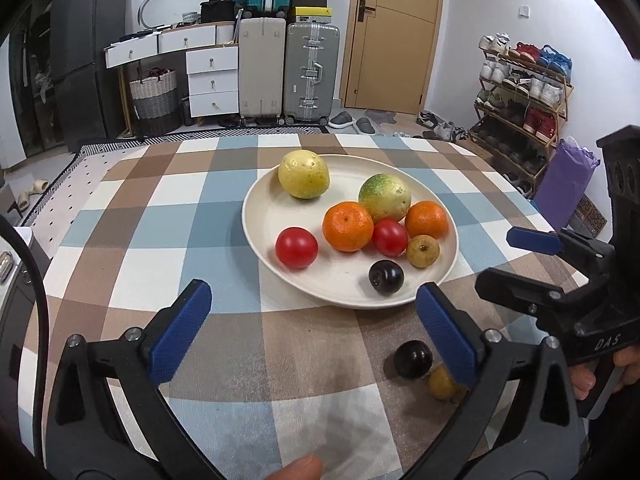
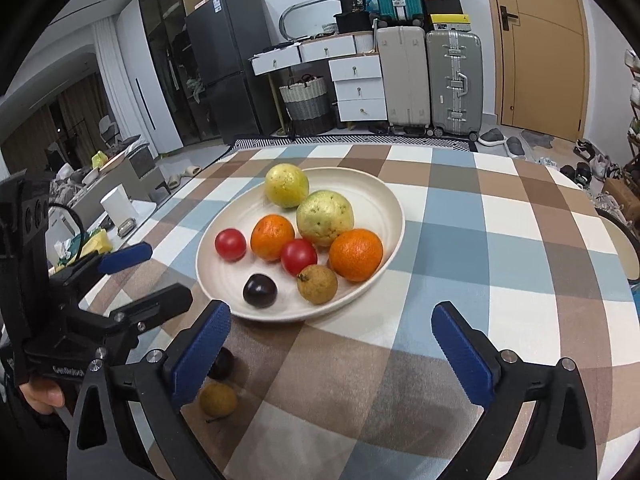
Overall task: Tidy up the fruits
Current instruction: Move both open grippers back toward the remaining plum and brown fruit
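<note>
Lying loose on the bench at lower right of the left view, off the plate (image 1: 256,216): dark plum (image 1: 413,354) and brownish longan (image 1: 440,386), touching each other. Probably light, round, smooth, apt to roll; soft-skinned, so best pinched gently across the middle. Left gripper (image 1: 308,332) spread wide, holding nothing, one pad beside the plum. Right gripper (image 2: 332,348) likewise wide open, empty.
</note>
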{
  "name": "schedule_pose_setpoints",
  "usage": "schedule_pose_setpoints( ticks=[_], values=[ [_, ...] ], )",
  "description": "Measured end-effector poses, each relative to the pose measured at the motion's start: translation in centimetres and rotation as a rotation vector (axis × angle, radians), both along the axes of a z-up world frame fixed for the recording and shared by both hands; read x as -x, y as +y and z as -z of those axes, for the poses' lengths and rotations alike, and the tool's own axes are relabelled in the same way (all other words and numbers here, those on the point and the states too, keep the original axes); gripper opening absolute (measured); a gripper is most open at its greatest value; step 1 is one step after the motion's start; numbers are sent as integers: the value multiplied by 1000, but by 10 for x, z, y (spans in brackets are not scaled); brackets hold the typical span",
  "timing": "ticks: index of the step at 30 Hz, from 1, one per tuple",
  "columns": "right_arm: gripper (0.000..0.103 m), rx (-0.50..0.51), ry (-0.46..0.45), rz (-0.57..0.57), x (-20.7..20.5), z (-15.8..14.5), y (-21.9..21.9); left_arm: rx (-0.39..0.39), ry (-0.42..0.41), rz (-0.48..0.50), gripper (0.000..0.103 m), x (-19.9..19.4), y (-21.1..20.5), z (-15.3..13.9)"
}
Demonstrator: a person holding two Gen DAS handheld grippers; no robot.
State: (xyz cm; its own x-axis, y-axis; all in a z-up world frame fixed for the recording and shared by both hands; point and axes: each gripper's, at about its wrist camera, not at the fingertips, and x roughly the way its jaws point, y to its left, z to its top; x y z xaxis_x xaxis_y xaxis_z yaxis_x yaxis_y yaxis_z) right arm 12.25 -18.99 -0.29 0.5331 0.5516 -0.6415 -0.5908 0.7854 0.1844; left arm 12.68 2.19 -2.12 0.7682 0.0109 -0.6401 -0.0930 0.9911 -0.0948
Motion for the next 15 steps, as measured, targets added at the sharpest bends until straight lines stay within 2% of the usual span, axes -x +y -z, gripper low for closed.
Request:
schedule_pose_setpoints(
  ticks=[7,15],
  values=[
    [102,52,20,-52,16,6,3,8,21,1,102,18,4,1],
    [102,110,55,-137,28,19,16,-25,38,13,102,26,-1,6]
  ],
)
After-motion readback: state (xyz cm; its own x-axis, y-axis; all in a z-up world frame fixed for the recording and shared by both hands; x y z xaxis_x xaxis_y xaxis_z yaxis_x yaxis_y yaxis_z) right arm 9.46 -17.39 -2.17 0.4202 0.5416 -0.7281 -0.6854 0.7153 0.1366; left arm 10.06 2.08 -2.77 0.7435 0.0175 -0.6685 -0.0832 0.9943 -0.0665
